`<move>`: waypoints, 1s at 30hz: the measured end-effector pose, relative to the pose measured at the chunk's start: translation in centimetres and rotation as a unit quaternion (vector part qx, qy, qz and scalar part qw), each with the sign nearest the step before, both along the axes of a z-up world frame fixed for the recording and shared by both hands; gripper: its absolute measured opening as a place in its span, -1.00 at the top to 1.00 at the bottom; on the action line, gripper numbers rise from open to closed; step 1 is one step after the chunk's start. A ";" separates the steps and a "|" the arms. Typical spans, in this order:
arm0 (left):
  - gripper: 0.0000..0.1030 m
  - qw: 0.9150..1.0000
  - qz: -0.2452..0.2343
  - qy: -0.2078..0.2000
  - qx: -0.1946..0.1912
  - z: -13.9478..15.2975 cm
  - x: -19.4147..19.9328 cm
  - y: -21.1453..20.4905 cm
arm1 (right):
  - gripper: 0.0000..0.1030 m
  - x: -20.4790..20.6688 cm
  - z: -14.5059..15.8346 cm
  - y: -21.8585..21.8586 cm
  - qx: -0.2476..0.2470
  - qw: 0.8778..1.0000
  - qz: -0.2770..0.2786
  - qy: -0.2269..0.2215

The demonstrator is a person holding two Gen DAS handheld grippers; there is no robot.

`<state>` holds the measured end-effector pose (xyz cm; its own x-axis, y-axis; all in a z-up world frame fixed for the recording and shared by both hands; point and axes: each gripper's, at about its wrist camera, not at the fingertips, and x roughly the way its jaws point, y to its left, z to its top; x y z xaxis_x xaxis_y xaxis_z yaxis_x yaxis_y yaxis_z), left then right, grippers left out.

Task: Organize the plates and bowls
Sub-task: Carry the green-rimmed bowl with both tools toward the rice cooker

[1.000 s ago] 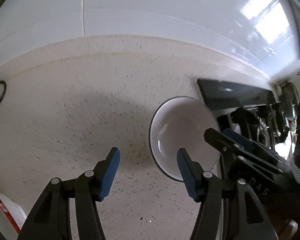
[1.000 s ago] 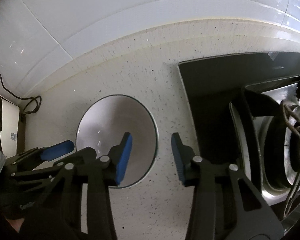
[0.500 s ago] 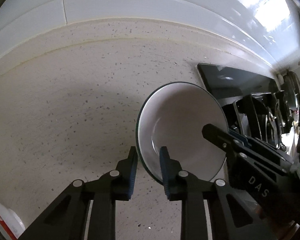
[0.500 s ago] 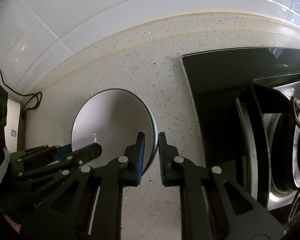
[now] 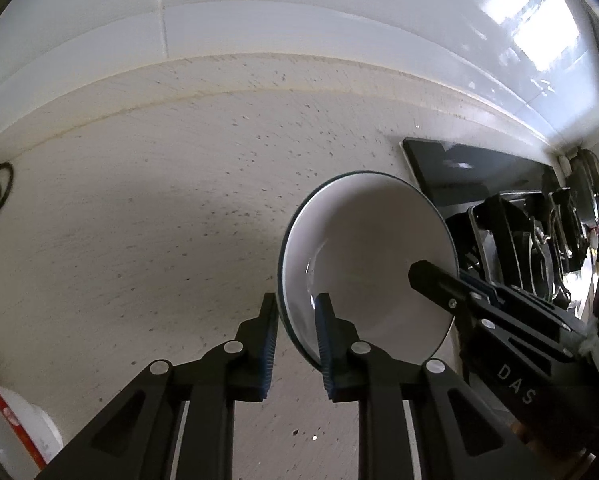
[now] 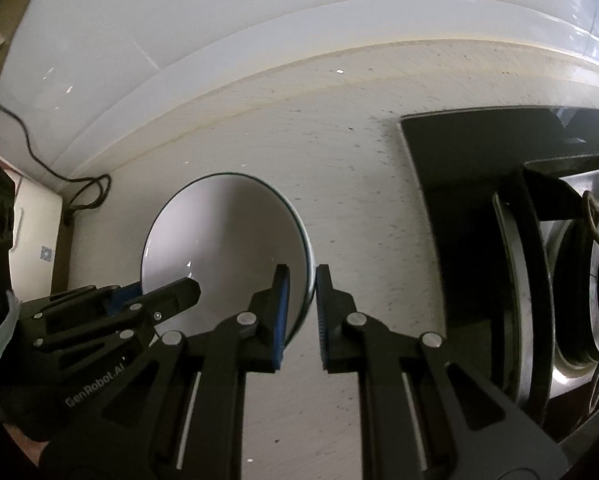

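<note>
- Both grippers have closed in since a second ago: then the bowl sat flat on the speckled surface with pads standing wide apart either side of its rim; now each one pinches the rim and the bowl looks tipped and lifted off the surface.
- Left wrist view: left gripper (image 5: 297,316) has just been closing, with the bowl (image 5: 371,256) wall between its pads; I read it as clamped on the near-left rim. Bowl lies ahead and slightly right of my fingers, its open side facing the camera.
- Same view: right gripper (image 5: 455,284) comes in from the lower right and bites the opposite rim. Dark dish rack (image 5: 511,236) stands just beyond the bowl, to the right.
- Right wrist view: right gripper (image 6: 301,304) has just been closing and is clamped on the bowl's (image 6: 223,236) right rim, one pad inside, one outside. Bowl lies ahead and left of it.
- Same view: left gripper (image 6: 167,292) holds the far-left rim. Rack (image 6: 515,280) with upright plates sits to the right across a strip of bare surface (image 6: 359,184).
- Judgement: the move ahead is a carry to the right; my right hand is the nearer one to the rack, so it should lead and the left should let go first.
</note>
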<state>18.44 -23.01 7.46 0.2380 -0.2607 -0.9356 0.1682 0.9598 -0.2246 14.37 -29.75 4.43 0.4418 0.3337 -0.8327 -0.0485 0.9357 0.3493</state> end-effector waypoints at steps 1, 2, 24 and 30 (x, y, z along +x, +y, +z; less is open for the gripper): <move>0.63 1.000 0.002 -0.002 0.001 0.2 -0.2 0.2 | 0.70 -0.2 0.3 0.4 0.001 1.000 0.005 -0.003; 0.63 1.000 0.005 -0.005 0.003 0.5 -0.5 0.5 | 0.70 -0.4 0.6 0.6 0.002 1.000 0.008 -0.005; 0.63 0.994 0.105 -0.039 0.010 5.3 -8.4 10.3 | 0.70 -4.7 4.3 10.3 0.019 0.994 0.103 -0.036; 0.63 0.991 0.129 -0.044 0.014 6.0 -10.0 13.1 | 0.70 -5.5 4.9 13.5 0.024 0.991 0.128 -0.039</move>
<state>8.49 -9.93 13.46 0.3747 -0.1553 -0.9141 -0.0664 0.9788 -0.1935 8.91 -16.20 9.36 0.3990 0.4817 -0.7802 -0.3107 0.8716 0.3792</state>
